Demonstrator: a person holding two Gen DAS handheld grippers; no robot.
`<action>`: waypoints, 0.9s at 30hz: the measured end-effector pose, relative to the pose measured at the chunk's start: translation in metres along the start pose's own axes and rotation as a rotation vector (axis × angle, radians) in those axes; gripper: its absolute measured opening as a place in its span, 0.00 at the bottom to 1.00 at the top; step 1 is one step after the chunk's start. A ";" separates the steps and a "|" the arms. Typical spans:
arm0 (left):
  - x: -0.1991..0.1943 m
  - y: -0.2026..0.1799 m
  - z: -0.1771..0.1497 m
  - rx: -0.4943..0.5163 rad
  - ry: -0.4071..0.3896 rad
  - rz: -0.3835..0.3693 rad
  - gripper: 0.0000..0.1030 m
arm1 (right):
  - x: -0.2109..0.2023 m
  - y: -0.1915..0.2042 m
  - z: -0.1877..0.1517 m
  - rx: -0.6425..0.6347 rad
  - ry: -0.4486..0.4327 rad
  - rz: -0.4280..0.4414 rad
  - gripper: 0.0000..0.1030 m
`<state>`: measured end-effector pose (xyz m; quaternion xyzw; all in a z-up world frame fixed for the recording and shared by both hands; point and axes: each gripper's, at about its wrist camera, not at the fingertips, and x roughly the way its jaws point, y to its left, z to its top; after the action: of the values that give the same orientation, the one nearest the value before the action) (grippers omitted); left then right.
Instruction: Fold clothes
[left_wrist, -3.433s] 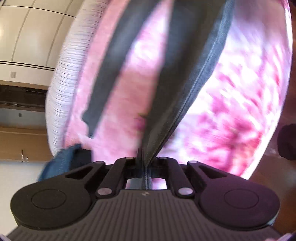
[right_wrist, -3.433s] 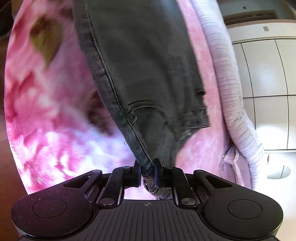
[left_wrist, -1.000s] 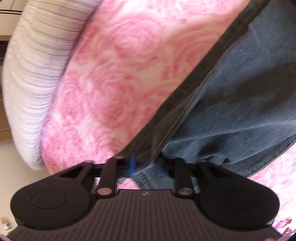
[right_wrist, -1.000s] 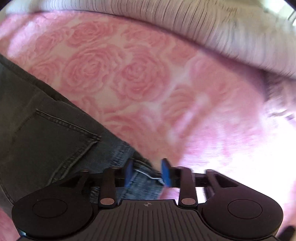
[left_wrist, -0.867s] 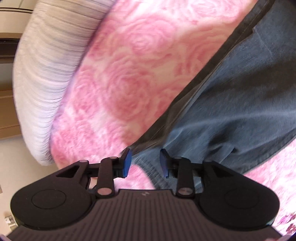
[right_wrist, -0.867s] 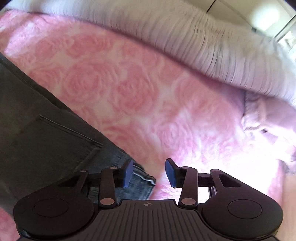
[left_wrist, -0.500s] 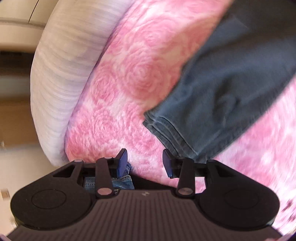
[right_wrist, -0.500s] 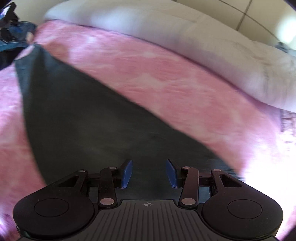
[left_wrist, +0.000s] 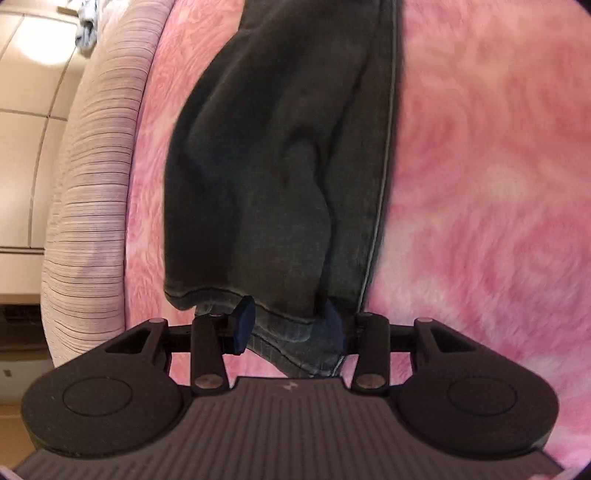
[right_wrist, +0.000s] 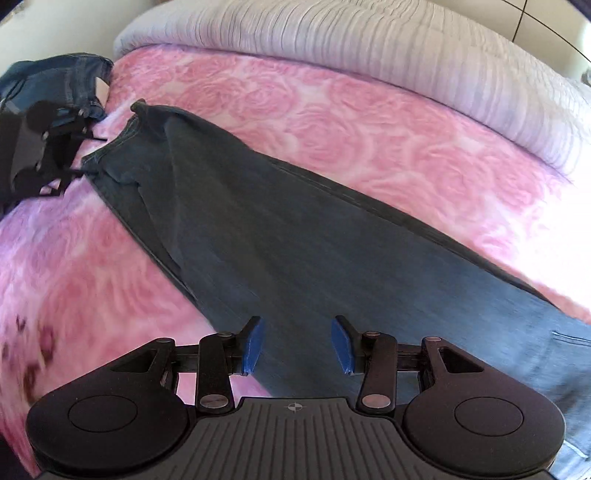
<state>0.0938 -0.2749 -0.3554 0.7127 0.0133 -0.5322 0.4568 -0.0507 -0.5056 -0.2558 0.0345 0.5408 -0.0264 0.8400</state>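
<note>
Dark grey jeans (right_wrist: 295, 236) lie flat and stretched out across a pink rose-patterned blanket (right_wrist: 332, 122). In the left wrist view one leg (left_wrist: 280, 147) runs away from me, and its hem (left_wrist: 280, 325) sits between the spread blue fingertips of my left gripper (left_wrist: 288, 326), which is open. My right gripper (right_wrist: 297, 345) hovers open above the wider part of the jeans, nothing between its pads. In the right wrist view the left gripper (right_wrist: 86, 155) shows at the far left, at the hem end.
A lilac-grey striped cover (right_wrist: 369, 40) borders the blanket's far side and appears in the left wrist view as the cover (left_wrist: 92, 184). Another blue denim garment (right_wrist: 55, 77) is bunched at the far left corner. Pale cabinet doors (left_wrist: 26, 110) stand beyond the bed.
Both grippers, shut on the jeans 3.4 s ago, opened about a second ago. The left gripper has since moved to the leg hem, and the right has drawn back over the laid-out jeans.
</note>
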 end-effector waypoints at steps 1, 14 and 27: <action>0.004 -0.006 -0.003 0.023 -0.018 0.014 0.33 | 0.008 0.010 0.008 0.006 0.007 -0.006 0.43; -0.023 0.003 -0.037 -0.133 -0.041 0.009 0.04 | 0.079 0.077 0.100 -0.124 -0.049 0.036 0.44; -0.018 -0.007 -0.043 -0.201 -0.038 0.035 0.04 | 0.176 0.119 0.188 -0.352 -0.091 0.184 0.03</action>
<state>0.1146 -0.2341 -0.3457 0.6532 0.0454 -0.5336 0.5353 0.2021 -0.4048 -0.3347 -0.0646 0.4930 0.1439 0.8556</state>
